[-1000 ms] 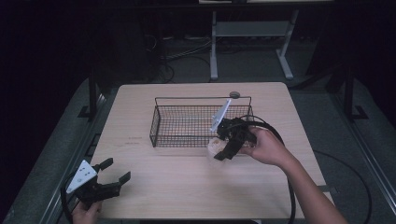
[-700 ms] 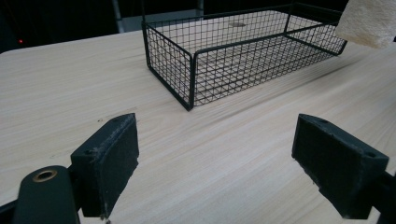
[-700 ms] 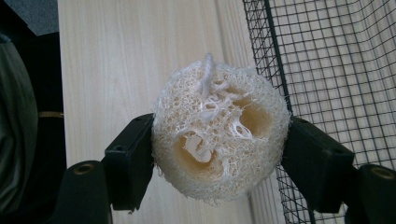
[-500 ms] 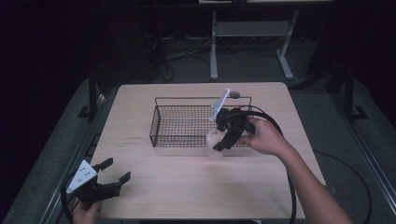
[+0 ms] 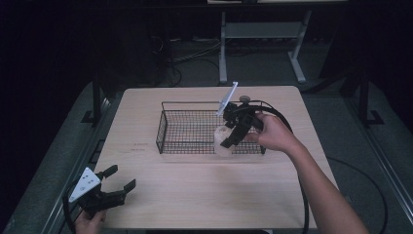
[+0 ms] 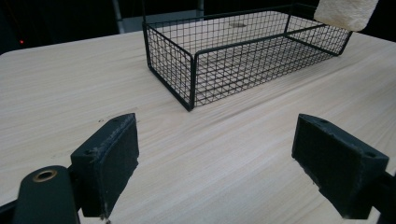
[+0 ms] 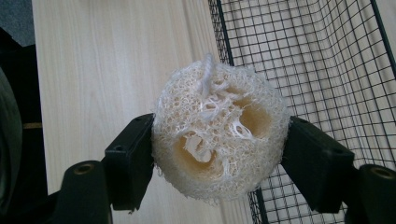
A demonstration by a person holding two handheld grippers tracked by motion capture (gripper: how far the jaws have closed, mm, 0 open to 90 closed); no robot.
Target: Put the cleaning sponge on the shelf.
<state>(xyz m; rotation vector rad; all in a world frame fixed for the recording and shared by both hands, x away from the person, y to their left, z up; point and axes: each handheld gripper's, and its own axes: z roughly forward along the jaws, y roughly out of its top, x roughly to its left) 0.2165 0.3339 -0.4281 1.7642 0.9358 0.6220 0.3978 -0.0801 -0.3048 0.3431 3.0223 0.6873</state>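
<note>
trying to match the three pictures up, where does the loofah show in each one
High view: the loofah is right of centre, at the wire basket's near wall, in the right gripper.
Left gripper view: top right corner, above the basket's far end.
Right gripper view: centre, squeezed between the jaws.
Shared landmark: the basket.

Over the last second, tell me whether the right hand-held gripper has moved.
Yes. The right hand-held gripper, shut on the loofah, has moved away from the person, up to the wire basket's near rim.

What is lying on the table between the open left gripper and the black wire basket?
Nothing: the high view shows bare pale wooden table between the left gripper and the black wire basket.
</note>
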